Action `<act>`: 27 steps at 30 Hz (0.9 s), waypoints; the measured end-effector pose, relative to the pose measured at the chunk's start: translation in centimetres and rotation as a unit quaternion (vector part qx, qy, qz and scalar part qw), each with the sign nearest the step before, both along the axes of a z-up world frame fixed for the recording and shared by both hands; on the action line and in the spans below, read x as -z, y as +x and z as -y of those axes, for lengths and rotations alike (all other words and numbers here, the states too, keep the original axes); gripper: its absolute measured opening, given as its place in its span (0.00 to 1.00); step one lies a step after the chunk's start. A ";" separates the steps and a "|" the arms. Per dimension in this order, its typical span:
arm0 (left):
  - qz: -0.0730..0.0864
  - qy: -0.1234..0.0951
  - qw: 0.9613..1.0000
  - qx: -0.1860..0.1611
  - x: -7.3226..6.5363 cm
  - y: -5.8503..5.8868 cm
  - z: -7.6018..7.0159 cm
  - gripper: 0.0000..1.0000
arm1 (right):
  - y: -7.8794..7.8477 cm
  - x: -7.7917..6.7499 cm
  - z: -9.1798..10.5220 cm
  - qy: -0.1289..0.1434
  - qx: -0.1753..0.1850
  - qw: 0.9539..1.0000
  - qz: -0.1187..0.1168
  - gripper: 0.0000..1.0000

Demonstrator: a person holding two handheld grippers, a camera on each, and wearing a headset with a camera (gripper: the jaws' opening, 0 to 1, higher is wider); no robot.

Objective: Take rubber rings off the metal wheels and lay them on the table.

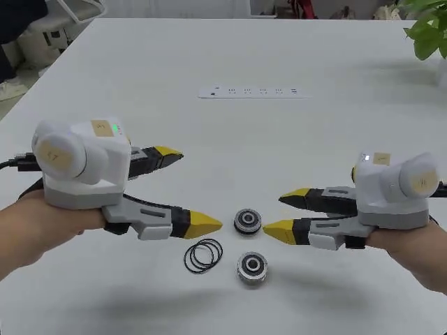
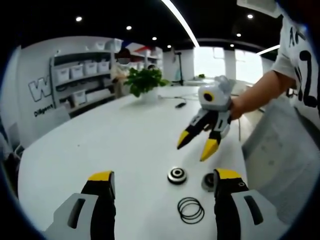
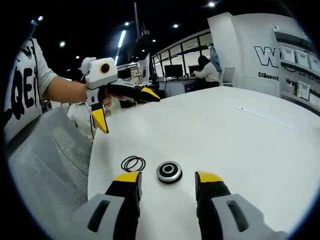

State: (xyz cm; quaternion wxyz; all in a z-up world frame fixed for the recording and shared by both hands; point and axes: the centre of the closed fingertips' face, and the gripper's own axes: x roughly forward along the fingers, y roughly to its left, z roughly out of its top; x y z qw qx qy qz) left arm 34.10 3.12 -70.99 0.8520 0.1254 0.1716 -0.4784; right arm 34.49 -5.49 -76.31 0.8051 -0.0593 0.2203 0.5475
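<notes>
Loosely stacked, the black rubber rings (image 1: 203, 255) lie flat on the white table (image 1: 293, 146), just left of the nearer metal wheel (image 1: 251, 267). The farther wheel (image 1: 247, 221) sits just beyond, between the two grippers' yellow tips. The left gripper (image 1: 188, 188) hovers with jaws wide and empty. The right gripper (image 1: 283, 213) is parted less, also empty. A power strip (image 1: 251, 91) lies well beyond.

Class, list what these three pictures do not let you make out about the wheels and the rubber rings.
1. Head view: whether the far wheel or the near wheel wears a rubber ring; too small to tell.
2. Head view: how many loose rings there are; they overlap.
3. Left gripper view: the near wheel is partly hidden behind the left gripper's own jaw.
</notes>
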 end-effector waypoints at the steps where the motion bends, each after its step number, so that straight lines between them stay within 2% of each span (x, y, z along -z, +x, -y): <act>1: 0.000 0.001 1.000 0.001 0.0 0.0 0.0 0.82 | 0.0 0.0 0.0 0.000 0.000 1.000 0.000 0.41; 14: -0.006 0.004 1.000 0.003 0.6 0.2 0.2 0.82 | -0.1 0.6 0.0 -0.021 -0.006 1.000 0.000 0.47; 27: -0.013 0.009 1.000 0.010 1.3 0.1 0.6 0.82 | 0.0 1.0 0.1 -0.031 -0.009 0.999 0.001 0.49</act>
